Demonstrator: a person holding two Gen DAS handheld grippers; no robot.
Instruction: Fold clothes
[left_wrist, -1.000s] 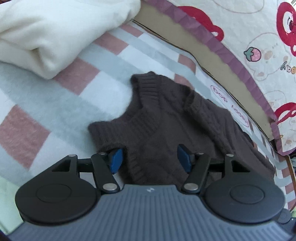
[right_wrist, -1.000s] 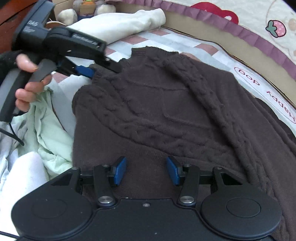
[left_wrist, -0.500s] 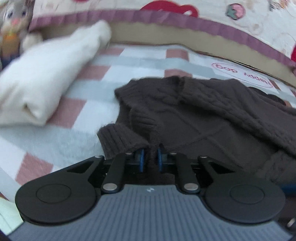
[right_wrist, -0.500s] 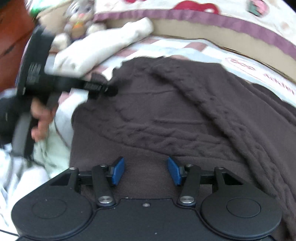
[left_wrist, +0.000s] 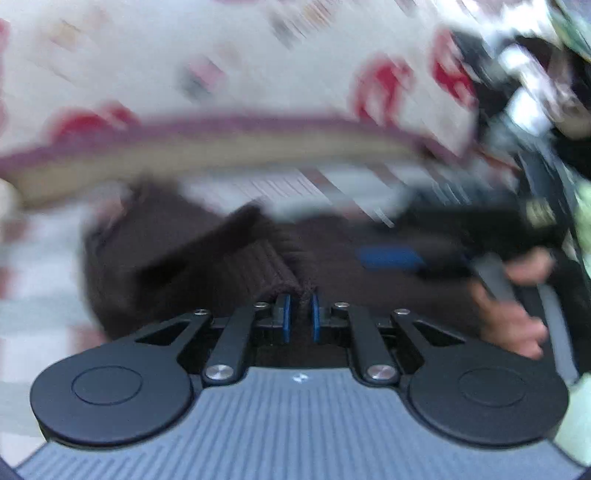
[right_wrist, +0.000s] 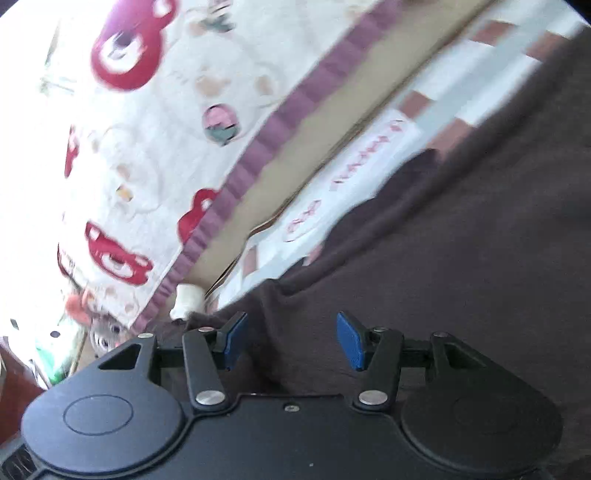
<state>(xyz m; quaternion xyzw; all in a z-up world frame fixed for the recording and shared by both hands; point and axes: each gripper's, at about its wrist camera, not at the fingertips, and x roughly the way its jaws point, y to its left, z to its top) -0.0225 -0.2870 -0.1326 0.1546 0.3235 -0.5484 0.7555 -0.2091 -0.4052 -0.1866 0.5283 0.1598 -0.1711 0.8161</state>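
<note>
Left wrist view, heavily blurred. Left claw (left_wrist: 298, 314) pinched nearly closed on a ribbed edge of the brown knit sweater (left_wrist: 221, 258); the fabric rises in a fold between the blue pads (left_wrist: 283, 317). The sweater lies on a checked bedsheet (left_wrist: 40, 258) of pink, grey and white. Behind it, a cartoon-print quilt (left_wrist: 221, 55) with a purple border. Only this view shows the person's hand (left_wrist: 513, 314) gripping the handle of the right claw (left_wrist: 391, 258), whose blue tip smears over the sweater at right.

Right wrist view, tilted. Right claw (right_wrist: 291, 339) spread wide, holding nothing, just above the sweater (right_wrist: 461, 258), which fills the right and lower frame. Here the bedsheet (right_wrist: 369, 173) shows a printed label, unreadable. The quilt (right_wrist: 147, 147) fills the upper left. The left claw is out of sight.
</note>
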